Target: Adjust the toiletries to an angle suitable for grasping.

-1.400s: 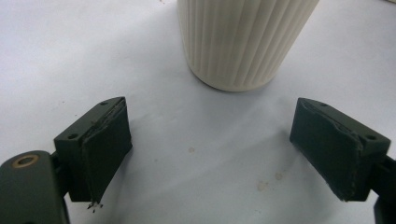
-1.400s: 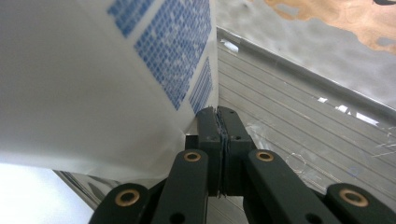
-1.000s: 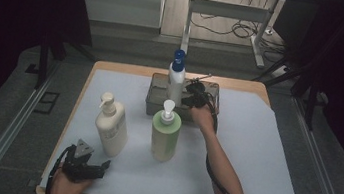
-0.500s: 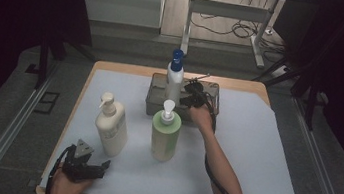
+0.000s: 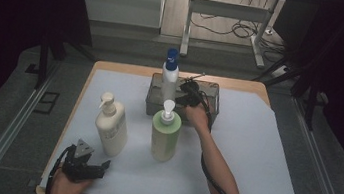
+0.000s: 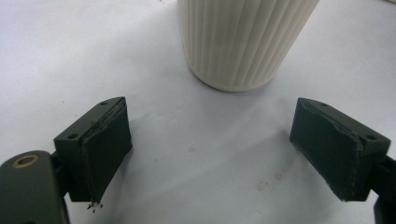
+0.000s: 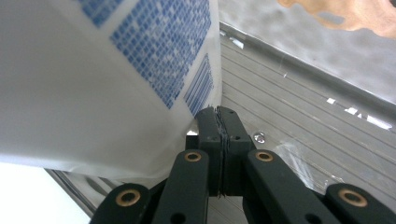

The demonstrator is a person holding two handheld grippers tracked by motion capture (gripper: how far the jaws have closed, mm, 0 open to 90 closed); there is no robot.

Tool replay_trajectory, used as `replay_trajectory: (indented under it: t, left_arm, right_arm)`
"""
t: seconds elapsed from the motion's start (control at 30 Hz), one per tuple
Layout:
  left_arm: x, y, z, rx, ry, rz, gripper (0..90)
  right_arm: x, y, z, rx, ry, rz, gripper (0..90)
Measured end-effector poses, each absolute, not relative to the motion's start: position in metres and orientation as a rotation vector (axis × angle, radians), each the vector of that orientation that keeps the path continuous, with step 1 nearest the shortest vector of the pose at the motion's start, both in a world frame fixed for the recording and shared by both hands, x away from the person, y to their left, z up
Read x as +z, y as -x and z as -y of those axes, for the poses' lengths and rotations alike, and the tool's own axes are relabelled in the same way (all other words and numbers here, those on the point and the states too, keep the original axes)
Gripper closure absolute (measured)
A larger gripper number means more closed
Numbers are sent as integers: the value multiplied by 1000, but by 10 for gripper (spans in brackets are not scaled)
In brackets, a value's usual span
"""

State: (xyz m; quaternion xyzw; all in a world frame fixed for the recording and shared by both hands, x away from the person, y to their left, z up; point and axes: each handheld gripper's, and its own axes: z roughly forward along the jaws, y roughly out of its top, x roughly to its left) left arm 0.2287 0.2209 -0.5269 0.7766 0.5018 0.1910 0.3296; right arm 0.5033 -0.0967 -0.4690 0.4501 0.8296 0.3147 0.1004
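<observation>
High view: we see the right gripper (image 5: 187,90) reached into a grey metal tray (image 5: 213,88) at the far side of the table (image 5: 253,153), just beside a tall white bottle with a blue cap (image 5: 170,71) that stands in the tray's left end. In the right gripper view its black jaws are pressed flat together with nothing between them, their tips against the smooth white wall of the bottle (image 7: 107,70), which carries a blue dotted print; the tray (image 7: 303,126) floor is ribbed metal. The left gripper (image 5: 84,164) rests on the white sheet at the near edge, jaws spread wide and empty, and faces the ribbed, round base of a cream pump bottle (image 6: 240,42). A green pump bottle (image 5: 164,135) stands near the middle, in front of the tray
</observation>
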Motion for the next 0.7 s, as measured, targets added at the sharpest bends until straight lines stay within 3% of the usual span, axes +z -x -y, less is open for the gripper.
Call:
replay_trajectory:
  t: [0.7]
  left_arm:
    - [-527, -229, -221, 500, -2032, -1313, 121]
  right_arm:
    - [-469, -503, 76, 964, -1296, -2473, 889]
